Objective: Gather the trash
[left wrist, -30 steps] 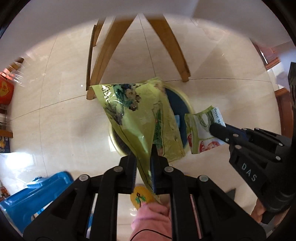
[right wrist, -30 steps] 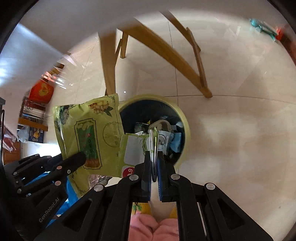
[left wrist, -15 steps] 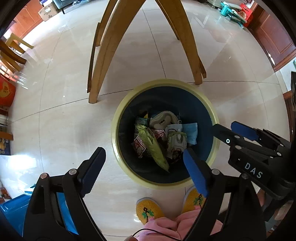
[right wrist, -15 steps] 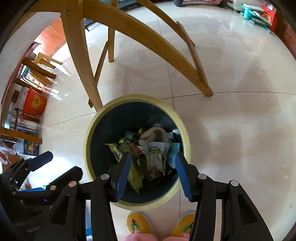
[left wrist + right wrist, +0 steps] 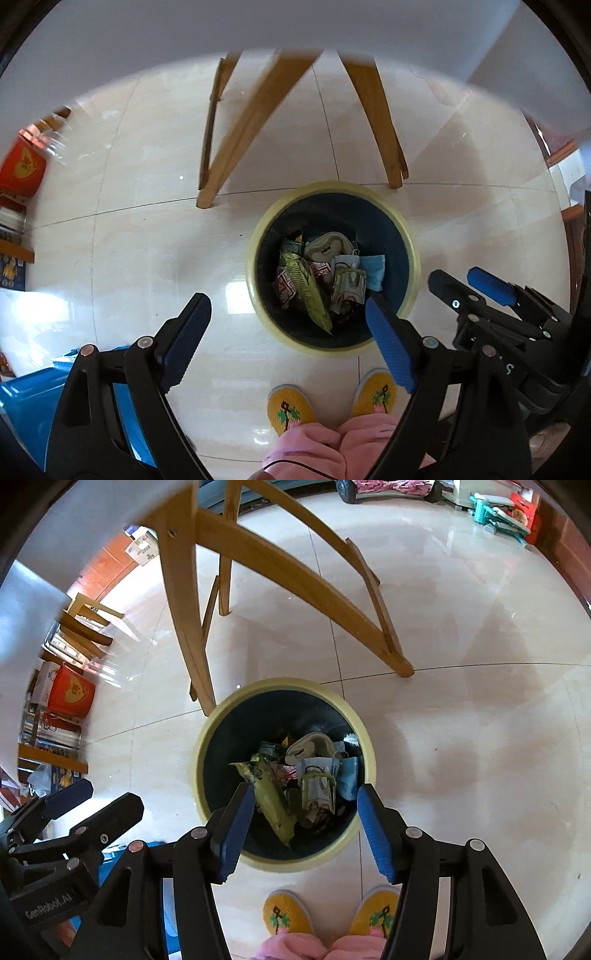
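A round bin [image 5: 408,236] with a pale yellow rim and dark inside stands on the tiled floor, seen from above in both views, bin [image 5: 364,734]. Inside lie several wrappers, among them a long yellow-green bag [image 5: 308,291], bag [image 5: 271,799], and a small green-white packet [image 5: 349,286], packet [image 5: 317,788]. My left gripper [image 5: 286,314] hangs open above the floor left of the bin, holding nothing. My right gripper [image 5: 304,805] is open over the bin's near side, also holding nothing. The right gripper [image 5: 471,282] shows at the right of the left wrist view.
Wooden chair legs [image 5: 373,110] stand just beyond the bin. A person's yellow slippers [image 5: 291,408] and pink trouser legs are right below the bin. A blue plastic box [image 5: 26,402] sits at lower left, a red box [image 5: 72,692] by shelves at far left.
One second ago each gripper was shut on a wrapper over the bin. Both have opened and the yellow-green bag and the green-white packet now lie inside the bin. Both grippers have since risen.
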A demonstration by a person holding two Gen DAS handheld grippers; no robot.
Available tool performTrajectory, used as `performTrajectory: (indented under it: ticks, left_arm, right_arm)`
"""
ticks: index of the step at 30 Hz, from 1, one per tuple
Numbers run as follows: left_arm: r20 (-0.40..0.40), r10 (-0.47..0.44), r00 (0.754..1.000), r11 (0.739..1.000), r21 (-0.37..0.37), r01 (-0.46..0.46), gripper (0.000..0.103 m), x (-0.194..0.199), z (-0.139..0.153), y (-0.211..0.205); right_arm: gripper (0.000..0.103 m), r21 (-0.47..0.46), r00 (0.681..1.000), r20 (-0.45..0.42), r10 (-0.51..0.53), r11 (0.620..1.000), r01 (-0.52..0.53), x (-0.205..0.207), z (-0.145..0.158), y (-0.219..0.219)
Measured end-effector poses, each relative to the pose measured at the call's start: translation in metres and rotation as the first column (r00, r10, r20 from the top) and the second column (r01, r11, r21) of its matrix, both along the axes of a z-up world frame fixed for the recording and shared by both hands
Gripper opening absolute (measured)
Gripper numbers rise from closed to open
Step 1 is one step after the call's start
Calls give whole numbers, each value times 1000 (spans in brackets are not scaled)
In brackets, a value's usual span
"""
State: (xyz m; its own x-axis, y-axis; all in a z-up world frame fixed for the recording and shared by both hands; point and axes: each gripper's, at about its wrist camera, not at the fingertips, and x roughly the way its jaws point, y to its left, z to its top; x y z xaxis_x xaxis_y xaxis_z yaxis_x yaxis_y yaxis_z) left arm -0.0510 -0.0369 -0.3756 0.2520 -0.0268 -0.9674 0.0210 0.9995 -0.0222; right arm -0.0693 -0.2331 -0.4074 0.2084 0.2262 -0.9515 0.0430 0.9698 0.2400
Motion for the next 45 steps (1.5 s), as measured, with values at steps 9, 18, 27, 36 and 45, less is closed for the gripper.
performTrajectory:
  ticks: [9, 18, 27, 36, 45]
  left_arm:
    - [35, 72, 997, 997, -23, -71, 84, -13, 107, 22]
    - [127, 91, 988, 996, -26, -89, 84, -23, 235, 35]
    - [183, 112, 977, 994, 0, -114, 84, -27, 344, 37]
    - [319, 100, 942, 995, -4, -104, 84, -48, 450, 41]
    - [388, 75, 919, 996, 17, -88, 84, -65, 492, 31]
  right_arm:
    - [59, -46, 1000, 24, 17, 999, -16, -8, 105, 8]
    - [59, -31, 996, 91, 16, 999, -13, -15, 239, 17]
    - [59, -37, 983, 179, 36, 999, -30, -17, 371, 30]
    - [59, -45, 962, 269, 41, 999, -30, -24, 480, 32]
    - [66, -87, 925, 374, 67, 996, -37, -31, 536, 39]
